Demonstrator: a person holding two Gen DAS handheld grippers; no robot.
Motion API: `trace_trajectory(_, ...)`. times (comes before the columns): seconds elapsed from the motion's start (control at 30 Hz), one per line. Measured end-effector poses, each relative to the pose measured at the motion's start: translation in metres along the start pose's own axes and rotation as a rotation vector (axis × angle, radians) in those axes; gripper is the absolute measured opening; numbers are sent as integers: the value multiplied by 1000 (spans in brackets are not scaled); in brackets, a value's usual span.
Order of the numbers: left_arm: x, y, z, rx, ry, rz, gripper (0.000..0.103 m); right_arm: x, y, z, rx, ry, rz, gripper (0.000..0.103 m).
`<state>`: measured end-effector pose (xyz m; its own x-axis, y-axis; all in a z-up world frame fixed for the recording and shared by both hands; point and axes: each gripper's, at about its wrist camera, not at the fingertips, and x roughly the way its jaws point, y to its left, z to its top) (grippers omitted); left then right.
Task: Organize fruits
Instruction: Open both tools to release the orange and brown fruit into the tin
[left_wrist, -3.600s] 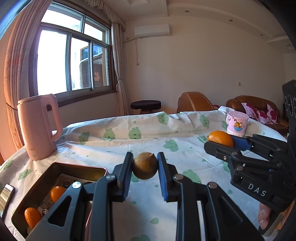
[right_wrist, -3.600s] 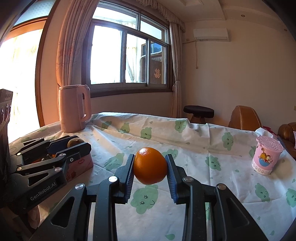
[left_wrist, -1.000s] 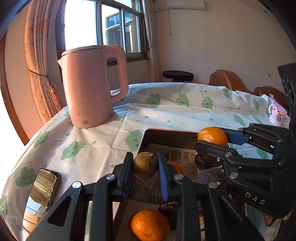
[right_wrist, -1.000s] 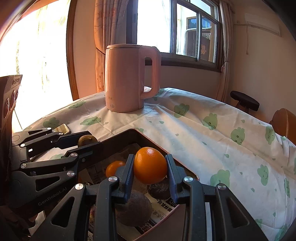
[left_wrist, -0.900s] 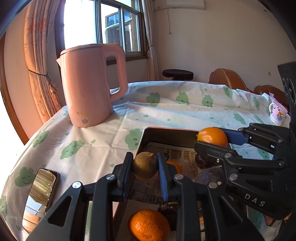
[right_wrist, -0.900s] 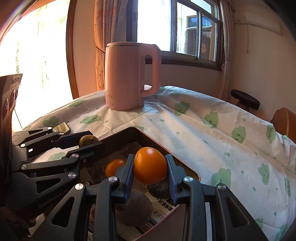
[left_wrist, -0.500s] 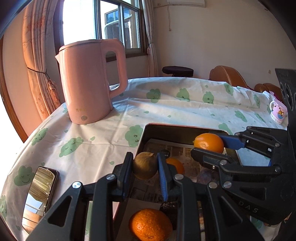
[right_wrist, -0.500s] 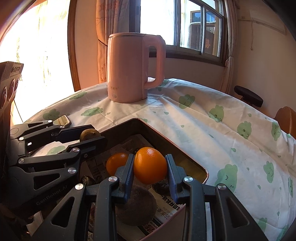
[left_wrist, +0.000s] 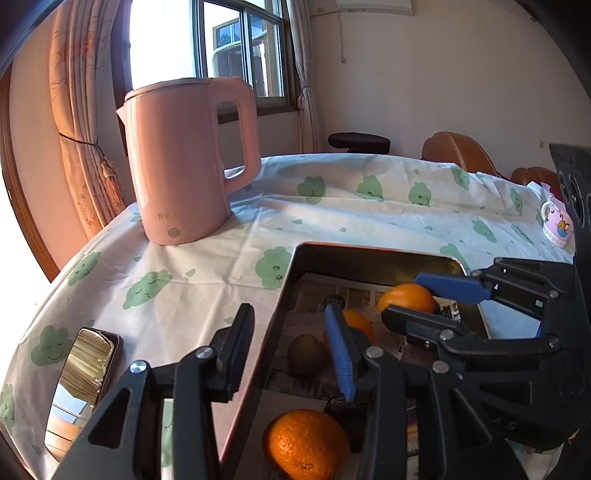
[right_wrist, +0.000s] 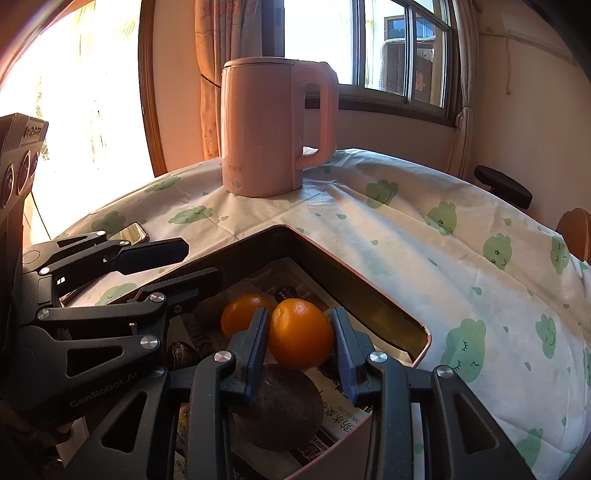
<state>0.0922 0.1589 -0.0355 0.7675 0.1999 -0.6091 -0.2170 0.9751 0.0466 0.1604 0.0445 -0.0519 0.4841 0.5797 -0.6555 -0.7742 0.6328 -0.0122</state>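
Kiwi (left_wrist: 306, 354) lies loose on newspaper lining in tray (left_wrist: 369, 254), below and between parted jaws of left gripper (left_wrist: 290, 350); jaws just been opening, pads clear of fruit. Orange (right_wrist: 300, 339) sits between jaws of right gripper (right_wrist: 300, 341), also just opening, gap visible at right pad. Pink kettle (left_wrist: 184, 158) stands on tablecloth (left_wrist: 369, 206) beyond tray.

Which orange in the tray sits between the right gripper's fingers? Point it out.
The orange beside the tray's far wall, between the right gripper's just-opening jaws; another orange lies left, outside them.
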Motion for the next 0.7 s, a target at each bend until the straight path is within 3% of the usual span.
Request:
trace_trajectory(0.23, -15, 3, 0, -20, -37, -7, 59, -14, -4, -3, 16, -34, -11, 50)
trace_trajectory(0.37, -29, 2, -2, -36, -82, -18, 75, -27, -7, -5, 28, -54, -34, 50)
trace_trajectory(0.6, -49, -8, -8, -64, -139, -50, 76, -64, -13, -17, 55, -112, -105, 63)
trace_trajectory(0.7, -58, -12, -11, -83, -157, -66, 76, -80, -14, -21, 62, -140, -119, 64)
